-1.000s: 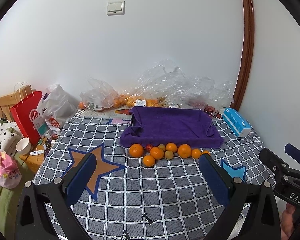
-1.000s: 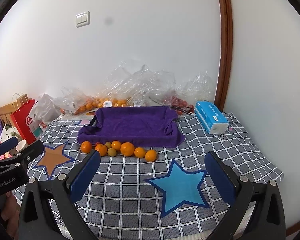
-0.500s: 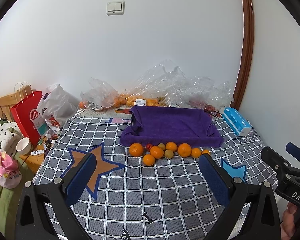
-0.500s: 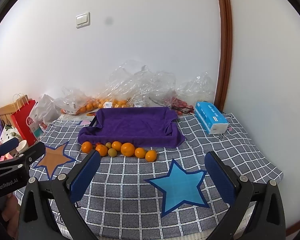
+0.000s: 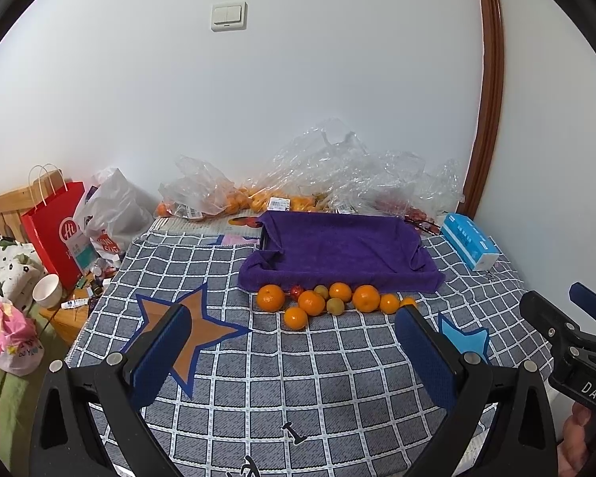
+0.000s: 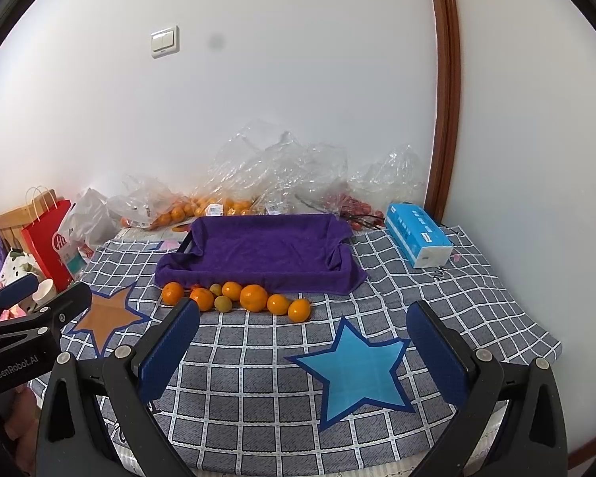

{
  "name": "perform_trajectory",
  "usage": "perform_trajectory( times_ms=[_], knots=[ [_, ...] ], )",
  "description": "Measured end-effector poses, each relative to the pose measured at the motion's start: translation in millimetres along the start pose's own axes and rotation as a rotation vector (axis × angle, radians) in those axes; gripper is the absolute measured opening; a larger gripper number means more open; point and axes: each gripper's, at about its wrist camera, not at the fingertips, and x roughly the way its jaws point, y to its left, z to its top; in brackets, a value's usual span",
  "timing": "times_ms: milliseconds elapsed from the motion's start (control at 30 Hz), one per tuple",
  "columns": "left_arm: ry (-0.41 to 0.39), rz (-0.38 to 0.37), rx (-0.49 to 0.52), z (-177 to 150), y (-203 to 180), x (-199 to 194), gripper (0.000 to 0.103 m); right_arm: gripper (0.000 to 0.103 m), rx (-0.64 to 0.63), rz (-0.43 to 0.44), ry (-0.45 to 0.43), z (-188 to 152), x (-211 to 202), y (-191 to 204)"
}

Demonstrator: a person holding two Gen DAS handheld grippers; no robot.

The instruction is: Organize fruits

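Firstly, left wrist view. Left gripper [image 5: 294,351], black frame with blue padded fingers [image 5: 161,351]: jaws spread wide, nothing between them, held above a desk covered by a grey checked cloth with star patches [image 5: 298,377]. Row of small orange mandarins and greenish round fruits [image 5: 329,300]: loose on the cloth, touching or just beside the near edge of the tray draped in a purple towel [image 5: 337,254]; one mandarin [image 5: 296,317] sits slightly nearer the camera than the rest. Tray interior: no fruit visible. Crumpled clear plastic bags [image 5: 337,175], some holding more orange fruit: against the white wall behind the tray. Blue and white tissue box [image 5: 471,246]: right of the tray. Red paper carrier bag [image 5: 55,234]: off the desk's left side. Right gripper [image 5: 572,338]: partly visible at the right edge, with fingers of a hand below it.

Next, right wrist view. Right gripper [image 6: 304,348], same build: jaws wide apart and empty, above the cloth's blue star patch [image 6: 355,373]. Fruit row [image 6: 238,298]: along the tray's [image 6: 258,250] near edge, toward its left half. Tissue box [image 6: 419,234]: right of the tray, well apart from the fruit. Left gripper [image 6: 28,310]: partly seen at the left edge; its opening cannot be judged from this side.
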Motion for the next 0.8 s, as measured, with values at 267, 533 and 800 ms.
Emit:
perform_trajectory(
  times_ms=[267, 533, 800],
  knots=[
    [-0.007, -0.001, 0.003, -0.8, -1.6, -3.8, 0.103, 0.103, 0.0, 0.0, -0.001, -0.6, 0.0, -0.7],
    [-0.017, 0.001, 0.006, -0.2, -2.3, -6.6, 0.103, 0.103, 0.002, 0.001, -0.003, -0.2, -0.3, -1.2],
    [-0.019, 0.001, 0.009, 1.0, -2.4, -6.6, 0.103, 0.103, -0.003, 0.002, -0.004, -1.2, 1.8, -1.0]
  ],
)
